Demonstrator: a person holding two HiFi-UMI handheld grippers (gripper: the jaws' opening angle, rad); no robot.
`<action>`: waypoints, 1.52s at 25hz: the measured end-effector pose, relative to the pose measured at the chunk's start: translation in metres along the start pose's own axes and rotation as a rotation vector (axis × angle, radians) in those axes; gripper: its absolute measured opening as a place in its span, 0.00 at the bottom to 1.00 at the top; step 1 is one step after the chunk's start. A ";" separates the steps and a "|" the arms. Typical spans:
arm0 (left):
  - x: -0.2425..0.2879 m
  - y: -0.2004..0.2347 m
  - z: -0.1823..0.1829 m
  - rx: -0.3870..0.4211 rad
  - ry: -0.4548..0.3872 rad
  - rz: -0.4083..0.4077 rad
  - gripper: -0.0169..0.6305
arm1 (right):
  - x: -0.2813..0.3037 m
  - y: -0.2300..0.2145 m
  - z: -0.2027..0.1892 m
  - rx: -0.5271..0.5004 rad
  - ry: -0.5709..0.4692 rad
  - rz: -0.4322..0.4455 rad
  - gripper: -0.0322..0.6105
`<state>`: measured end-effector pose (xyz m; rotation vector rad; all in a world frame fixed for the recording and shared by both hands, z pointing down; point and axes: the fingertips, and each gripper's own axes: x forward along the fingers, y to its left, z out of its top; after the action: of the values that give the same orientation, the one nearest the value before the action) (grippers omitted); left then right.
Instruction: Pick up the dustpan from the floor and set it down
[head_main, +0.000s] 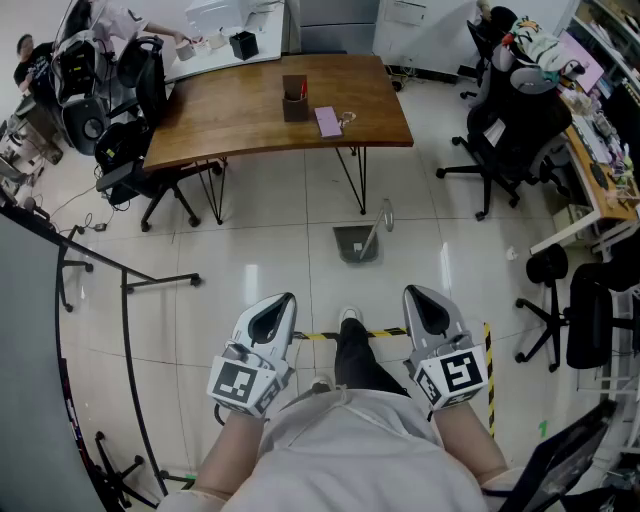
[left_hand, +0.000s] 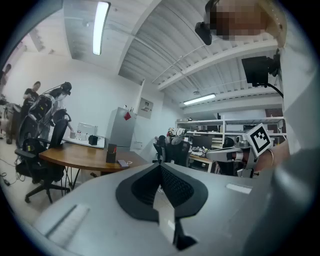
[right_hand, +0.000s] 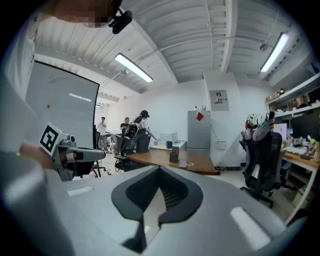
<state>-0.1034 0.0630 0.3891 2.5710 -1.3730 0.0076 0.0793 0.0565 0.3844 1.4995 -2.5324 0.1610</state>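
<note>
Left gripper (head_main: 283, 300) and right gripper (head_main: 413, 293) clenched, empty — dustpan (head_main: 356, 243) well ahead of fingertips (head_main: 288, 298); we open one, pinch its handle (head_main: 384, 214).

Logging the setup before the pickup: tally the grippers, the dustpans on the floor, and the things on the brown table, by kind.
Grippers: 2 (left gripper, right gripper)
Dustpan: 1
Pen holder: 1
Notebook: 1
Small pale item, too small to identify: 1
Total: 6

table (head_main: 250, 110): smooth wood | floor (head_main: 260, 270): glossy tile | dustpan (head_main: 355, 243): plastic
</note>
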 end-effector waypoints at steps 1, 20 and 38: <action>0.014 0.006 0.000 -0.006 -0.002 0.000 0.05 | 0.012 -0.010 -0.001 0.001 0.000 -0.001 0.05; 0.223 0.124 0.047 0.009 -0.053 0.085 0.05 | 0.208 -0.187 -0.036 0.053 0.247 -0.150 0.10; 0.274 0.182 -0.038 0.016 -0.013 0.074 0.05 | 0.309 -0.218 -0.344 0.307 1.162 -0.129 0.12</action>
<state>-0.0957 -0.2516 0.4920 2.5354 -1.4782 0.0143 0.1638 -0.2471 0.7868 1.1066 -1.4953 1.0718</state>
